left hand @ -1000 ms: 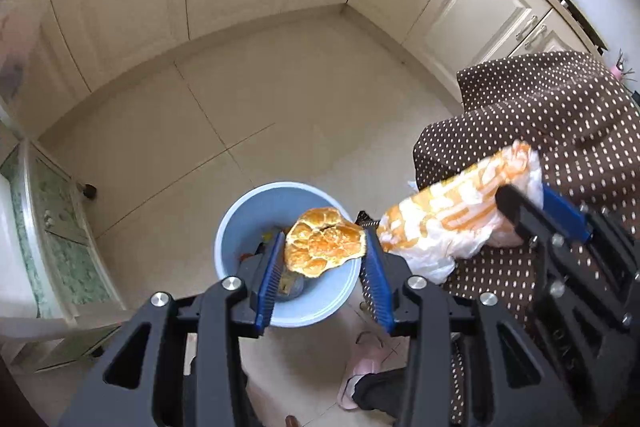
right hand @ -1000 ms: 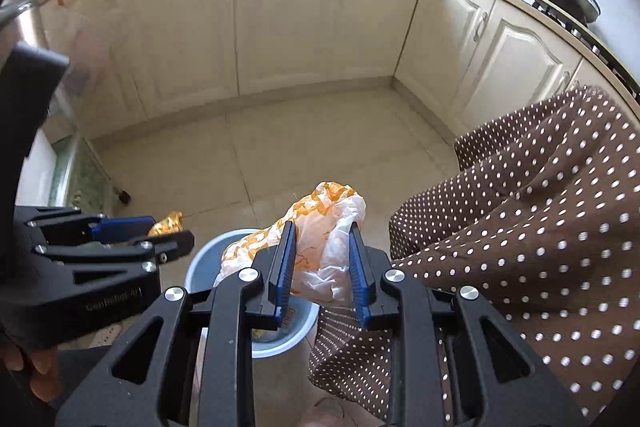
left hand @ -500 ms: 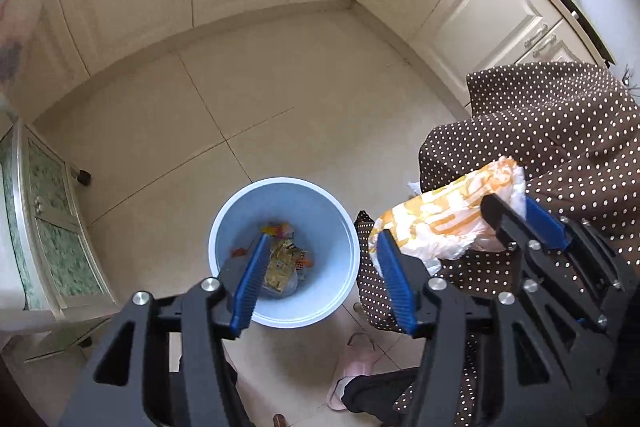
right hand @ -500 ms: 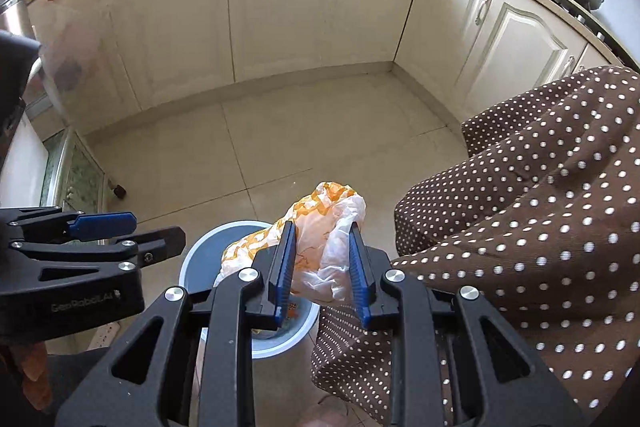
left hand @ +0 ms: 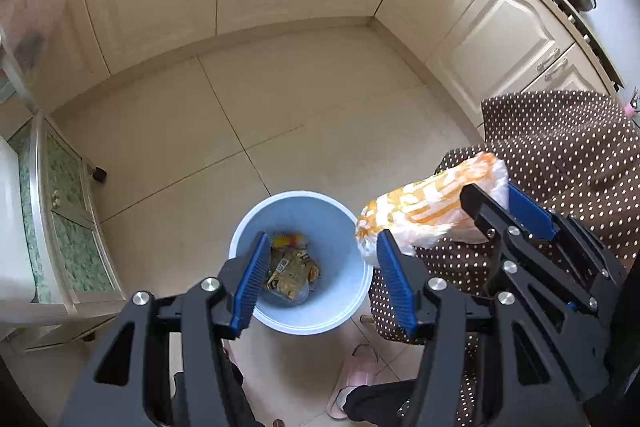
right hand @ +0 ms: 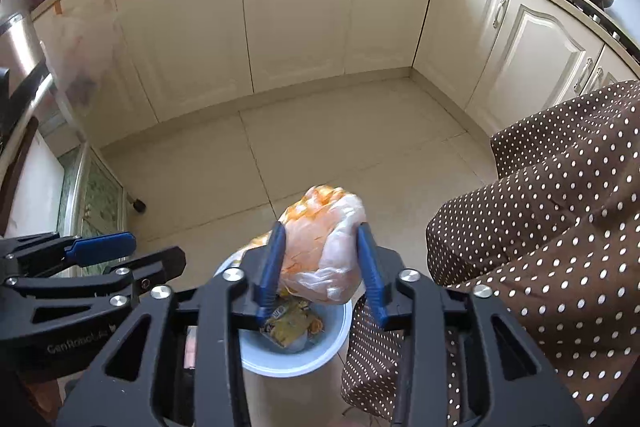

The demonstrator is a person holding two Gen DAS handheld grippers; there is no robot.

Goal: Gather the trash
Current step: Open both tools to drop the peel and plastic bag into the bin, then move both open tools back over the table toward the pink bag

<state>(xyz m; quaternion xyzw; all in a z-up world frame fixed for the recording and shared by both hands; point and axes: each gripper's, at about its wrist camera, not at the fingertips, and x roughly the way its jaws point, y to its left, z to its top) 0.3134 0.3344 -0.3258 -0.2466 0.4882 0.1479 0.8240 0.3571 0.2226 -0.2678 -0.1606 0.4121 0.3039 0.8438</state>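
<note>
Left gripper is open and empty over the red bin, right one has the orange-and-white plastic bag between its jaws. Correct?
One thing is off: the bin is light blue, not red, as the left wrist view shows. The rest holds: the left gripper is open and empty above it, and the orange-and-white plastic bag sits between the jaws of the right gripper, which have just been opening.

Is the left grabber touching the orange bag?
Apart: right wrist view shows floor between the left gripper, jaws just opened and empty, and the orange bag.
</note>
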